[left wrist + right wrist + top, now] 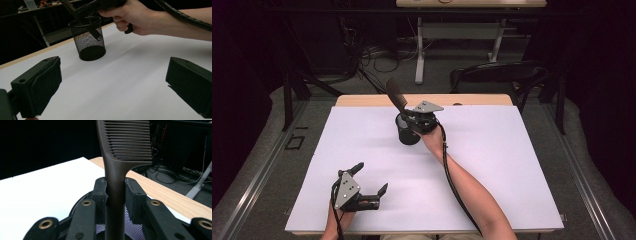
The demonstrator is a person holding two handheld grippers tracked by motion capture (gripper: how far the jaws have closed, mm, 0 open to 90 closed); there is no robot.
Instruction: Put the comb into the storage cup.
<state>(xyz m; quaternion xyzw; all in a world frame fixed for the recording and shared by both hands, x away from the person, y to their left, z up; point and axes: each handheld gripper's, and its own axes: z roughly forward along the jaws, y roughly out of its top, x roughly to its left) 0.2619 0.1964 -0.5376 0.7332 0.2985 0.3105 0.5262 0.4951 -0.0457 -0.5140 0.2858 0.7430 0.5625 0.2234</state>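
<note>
Nearest, the left gripper rests on the white worktop at the near left, jaws wide apart and empty. Farther off, the right gripper clamps the dark comb by its handle over the black mesh cup. Its lower end, inside the cup, is hard to make out.

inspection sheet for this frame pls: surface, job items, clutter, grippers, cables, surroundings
Surface: white sheet on a wooden table; wood shows along the far edge.
Job's things: black mesh cup upright near the far edge; dark comb, handle end down inside the cup, teeth end up.
Clutter: nothing seen.
Grippers: right gripper shut on the comb handle above the cup; left gripper open, nothing between its fingers, near the front left.
Cables: one trails along the right forearm; loose leads on the floor behind.
Surroundings: black chair, another table's legs, dark room.
</note>
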